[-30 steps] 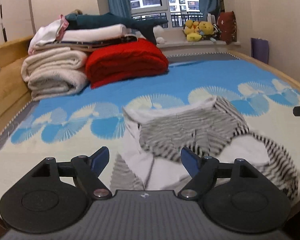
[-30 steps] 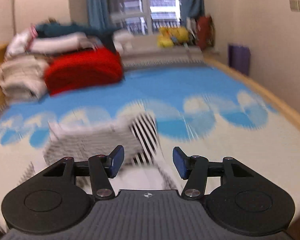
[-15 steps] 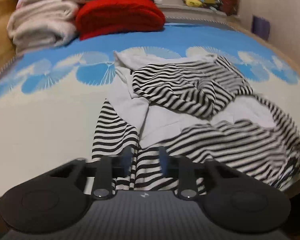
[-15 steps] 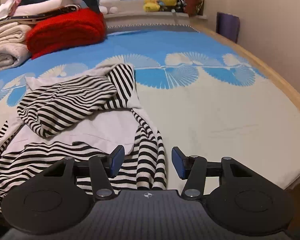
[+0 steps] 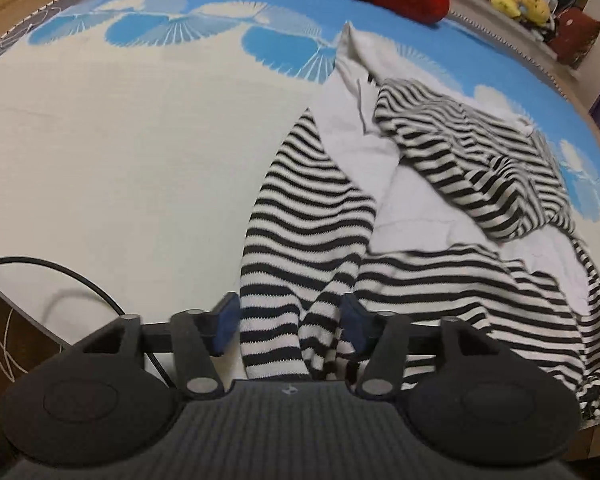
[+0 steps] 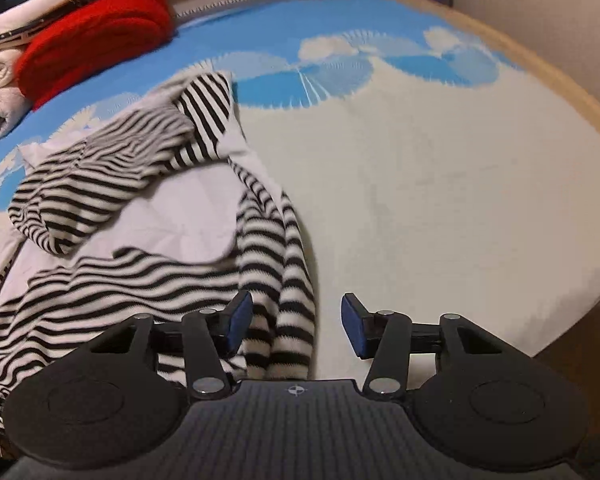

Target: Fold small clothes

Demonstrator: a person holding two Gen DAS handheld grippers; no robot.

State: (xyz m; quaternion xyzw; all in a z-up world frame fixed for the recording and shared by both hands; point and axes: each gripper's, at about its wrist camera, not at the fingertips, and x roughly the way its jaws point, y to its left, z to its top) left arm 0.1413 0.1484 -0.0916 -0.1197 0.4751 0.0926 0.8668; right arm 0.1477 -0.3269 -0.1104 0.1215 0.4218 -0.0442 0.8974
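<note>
The striped sweater [image 5: 452, 184] lies crumpled on the bed [image 5: 120, 168], spreading away ahead of both tongs. The left tongs [image 5: 286, 328] have just been opening and stand fairly wide astride the cuff of one striped sleeve [image 5: 300, 248], whose long axis runs straight ahead from them; the pads seem not to press. The right tongs [image 6: 296, 326] stand half open with the other sleeve [image 6: 280, 280] beside their left pad, bare bed on the right.
</note>
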